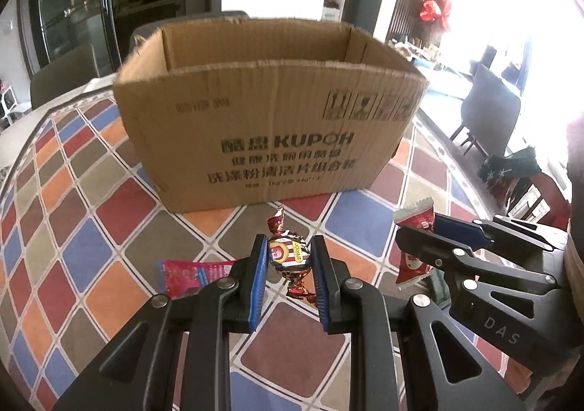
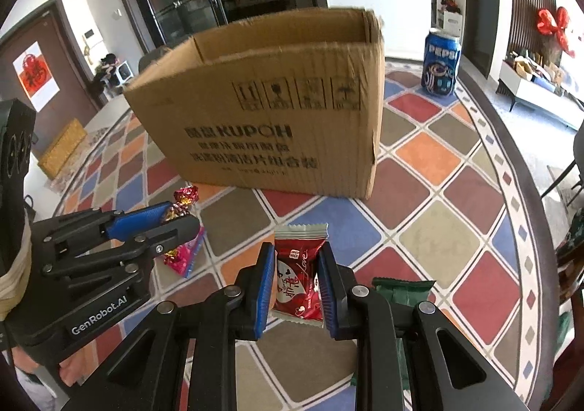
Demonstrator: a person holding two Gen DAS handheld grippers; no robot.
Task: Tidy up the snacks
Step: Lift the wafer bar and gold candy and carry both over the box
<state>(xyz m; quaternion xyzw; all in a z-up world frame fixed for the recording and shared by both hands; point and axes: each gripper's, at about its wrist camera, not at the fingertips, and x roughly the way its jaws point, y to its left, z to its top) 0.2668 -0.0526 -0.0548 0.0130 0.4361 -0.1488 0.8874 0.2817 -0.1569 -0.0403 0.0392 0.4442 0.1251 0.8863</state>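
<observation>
A tablecloth (image 1: 109, 214) of red, blue, orange and olive diamonds covered the table, with glass doors and bright windows behind. An open cardboard box (image 1: 270, 126) printed KUPOH stood on the cloth at twelve o'clock in both wrist views, upright, its top flaps gone or folded away. In the right wrist view a blue Pepsi can (image 2: 441, 62) stood at about one o'clock, just beside the box's right corner.

The left gripper (image 1: 288, 265) was closed on a round foil-wrapped candy (image 1: 288, 254) with red and white stripes, its blue pads pressing both sides and the twisted ends sticking out above and below; the candy hung clear of the cloth. A pink packet (image 1: 193, 274) lay flat at nine o'clock from those fingers.

The right gripper (image 2: 295, 272) was clamped on a red snack packet (image 2: 297, 272) with white lettering, held upright between the pads, its crimped top edge pointing toward the box. A dark green packet (image 2: 401, 292) lay on the cloth at three o'clock from it.
</observation>
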